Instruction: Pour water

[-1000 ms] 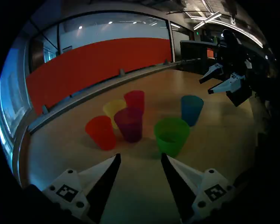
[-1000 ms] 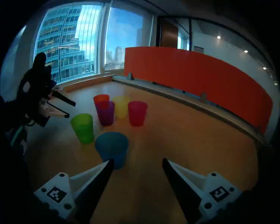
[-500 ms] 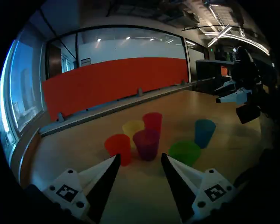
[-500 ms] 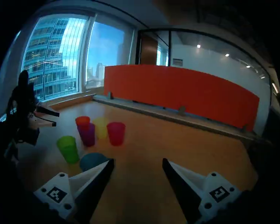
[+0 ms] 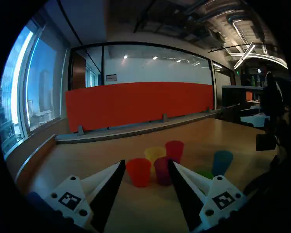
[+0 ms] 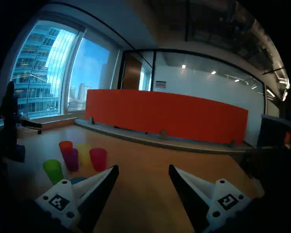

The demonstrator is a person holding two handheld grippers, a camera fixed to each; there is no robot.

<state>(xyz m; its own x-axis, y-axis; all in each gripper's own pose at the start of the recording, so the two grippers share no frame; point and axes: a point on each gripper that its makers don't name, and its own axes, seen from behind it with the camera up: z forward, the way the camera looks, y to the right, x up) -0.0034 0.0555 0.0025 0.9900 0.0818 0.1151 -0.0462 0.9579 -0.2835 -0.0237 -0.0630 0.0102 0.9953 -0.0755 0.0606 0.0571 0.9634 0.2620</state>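
The left tongs [image 5: 145,163] and right tongs [image 6: 143,167] gape wide, holding nothing. Coloured cups [image 5: 139,172] cluster on the tabletop [image 5: 87,155] ahead.

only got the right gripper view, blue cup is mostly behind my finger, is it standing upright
observer: yes, in the left gripper view the blue cup stands upright on the table, open end up.
operator: and that dark shape at my far left, open or shut
observer: that's the left gripper; its own view has the fingers spread open, gripping nothing.
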